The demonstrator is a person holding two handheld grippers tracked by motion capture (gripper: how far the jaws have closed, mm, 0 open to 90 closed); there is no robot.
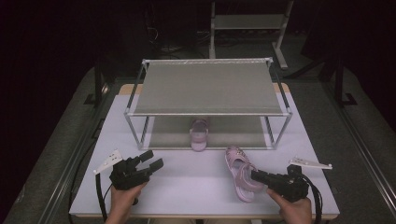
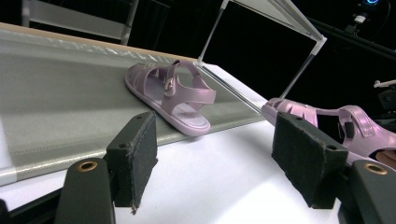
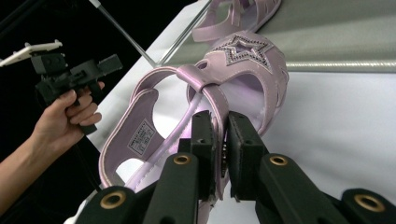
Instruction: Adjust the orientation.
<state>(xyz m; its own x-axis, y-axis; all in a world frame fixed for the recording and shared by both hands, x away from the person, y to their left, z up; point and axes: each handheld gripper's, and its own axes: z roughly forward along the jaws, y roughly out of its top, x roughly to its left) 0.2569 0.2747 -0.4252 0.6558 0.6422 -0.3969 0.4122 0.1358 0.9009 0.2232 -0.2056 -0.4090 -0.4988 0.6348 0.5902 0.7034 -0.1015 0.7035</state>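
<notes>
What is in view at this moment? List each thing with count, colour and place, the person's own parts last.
Sandal on the rack: 1, pale pink, on the lower shelf, toe end toward the person.
Sandal on the table: 1, pale pink with a star on the toe, in front of the rack's right half, side strap clamped by the right gripper.
Shoe rack: 1, grey shelves on a white frame, two tiers, at the table's far half.
Table: 1, white.
Second rack: 1, grey, on the floor behind the table.
Left gripper: 1, black, open, held near the table's front left.
Right gripper: 1, black.
Hands: left, right.
</notes>
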